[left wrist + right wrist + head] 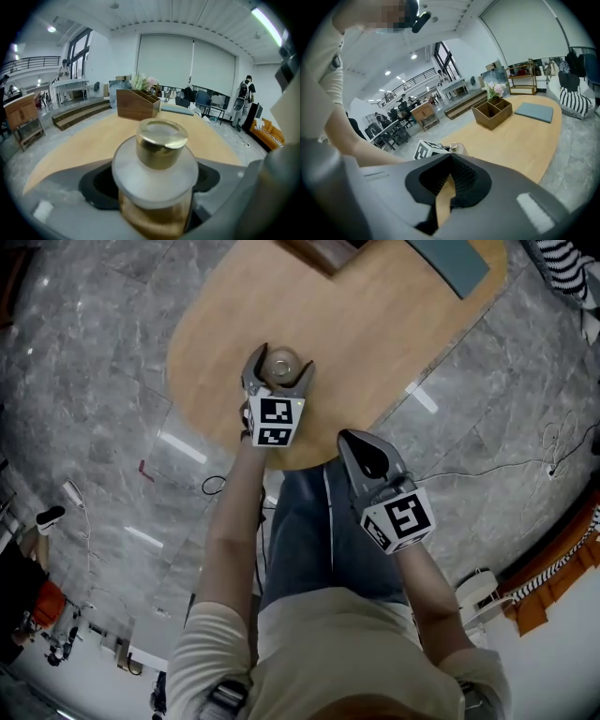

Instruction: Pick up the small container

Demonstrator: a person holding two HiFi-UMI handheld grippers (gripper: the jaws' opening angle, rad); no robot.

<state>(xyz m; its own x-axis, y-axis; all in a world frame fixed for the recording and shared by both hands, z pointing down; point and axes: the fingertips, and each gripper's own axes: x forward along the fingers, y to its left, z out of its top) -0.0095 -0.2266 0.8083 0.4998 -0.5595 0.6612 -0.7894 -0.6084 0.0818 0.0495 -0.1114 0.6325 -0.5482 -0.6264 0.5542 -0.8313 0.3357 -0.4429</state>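
Seen from the head view, the small glass container with the gold cap [280, 365] is flanked at 9 and at 3 o'clock by the jaws of the left gripper [281, 362], which stand apart. The side at 6 o'clock is closed by the body of this gripper. Toward 12 o'clock, bare top of the light oval wooden table [375, 343] is left free for passing. This room is bounded by the brown wooden compartment box [323, 251] at 1 o'clock and the flat grey-blue pad [450, 261] at 2 o'clock. At 5 o'clock, beyond the table edge, the right gripper [349, 437] is held with jaws together, well apart.
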